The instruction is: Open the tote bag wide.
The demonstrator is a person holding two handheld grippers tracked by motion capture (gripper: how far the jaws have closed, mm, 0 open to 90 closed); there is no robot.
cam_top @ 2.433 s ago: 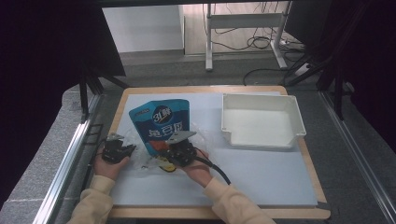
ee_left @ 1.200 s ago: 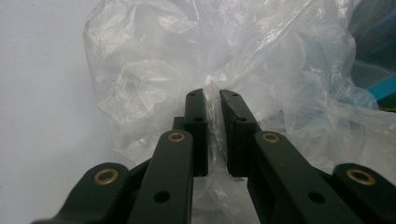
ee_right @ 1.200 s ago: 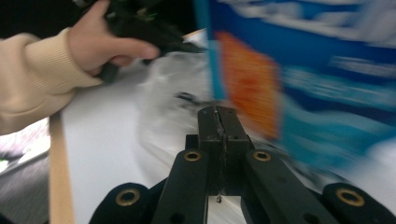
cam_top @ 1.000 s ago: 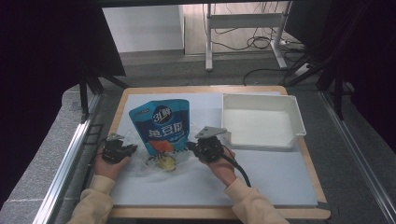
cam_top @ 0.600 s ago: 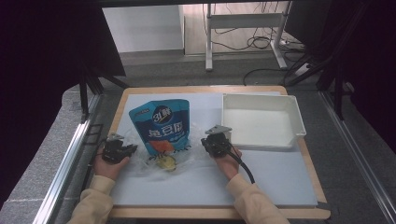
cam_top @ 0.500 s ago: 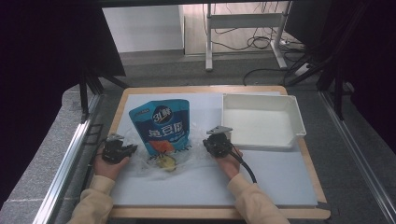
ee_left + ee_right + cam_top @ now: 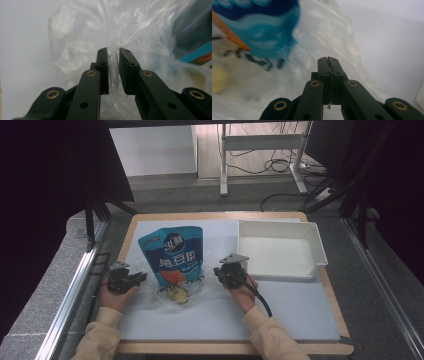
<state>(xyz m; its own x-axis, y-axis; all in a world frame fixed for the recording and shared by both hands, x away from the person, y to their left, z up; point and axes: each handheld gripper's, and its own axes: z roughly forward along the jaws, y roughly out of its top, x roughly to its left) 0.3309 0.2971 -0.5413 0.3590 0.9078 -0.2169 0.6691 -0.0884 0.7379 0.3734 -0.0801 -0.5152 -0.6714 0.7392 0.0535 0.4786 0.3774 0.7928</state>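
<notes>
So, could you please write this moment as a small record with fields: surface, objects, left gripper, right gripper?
surface: pale mat on a wooden board
objects: blue snack pouch, its lower end in a clear plastic bag; white tray at the right
left gripper: jaws nearly closed, pinching a fold of the clear plastic bag
right gripper: jaws pressed together; whether it grips the film, cannot tell
hands: one on each gripper, near edge of the mat

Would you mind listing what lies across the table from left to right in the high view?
Left gripper → blue pouch → right gripper → white tray.
</notes>
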